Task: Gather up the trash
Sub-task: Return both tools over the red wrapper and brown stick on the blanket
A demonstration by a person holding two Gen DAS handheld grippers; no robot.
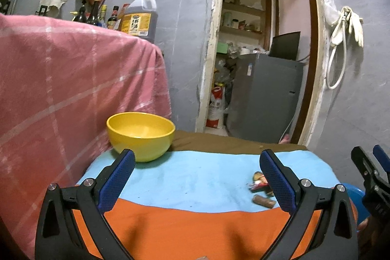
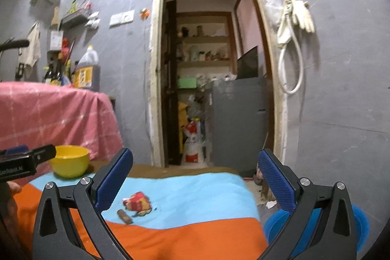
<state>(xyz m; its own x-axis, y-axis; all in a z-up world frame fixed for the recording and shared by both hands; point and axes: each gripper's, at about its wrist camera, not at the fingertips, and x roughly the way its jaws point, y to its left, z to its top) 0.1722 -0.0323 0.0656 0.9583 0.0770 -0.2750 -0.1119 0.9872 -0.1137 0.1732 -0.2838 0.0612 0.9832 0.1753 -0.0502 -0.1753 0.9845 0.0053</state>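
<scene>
Left gripper (image 2: 26, 163) body – partial print "GenRobot.AI"; oil jug (image 1: 140, 16) label unreadable.

Light: dim, cool indoor cast.
Edges: fisheye bending lines, corners vignetting black.
Focus: slight blur softening everything.

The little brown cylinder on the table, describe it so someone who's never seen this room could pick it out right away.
Start at the table's cloth, banded light blue above orange. Near where the two colours meet lies a crumpled red and yellow wrapper. The brown cylinder lies on its side just beside that wrapper, toward the orange band: plain, stubby and cork-like, where the wrapper is bright and printed.
</scene>
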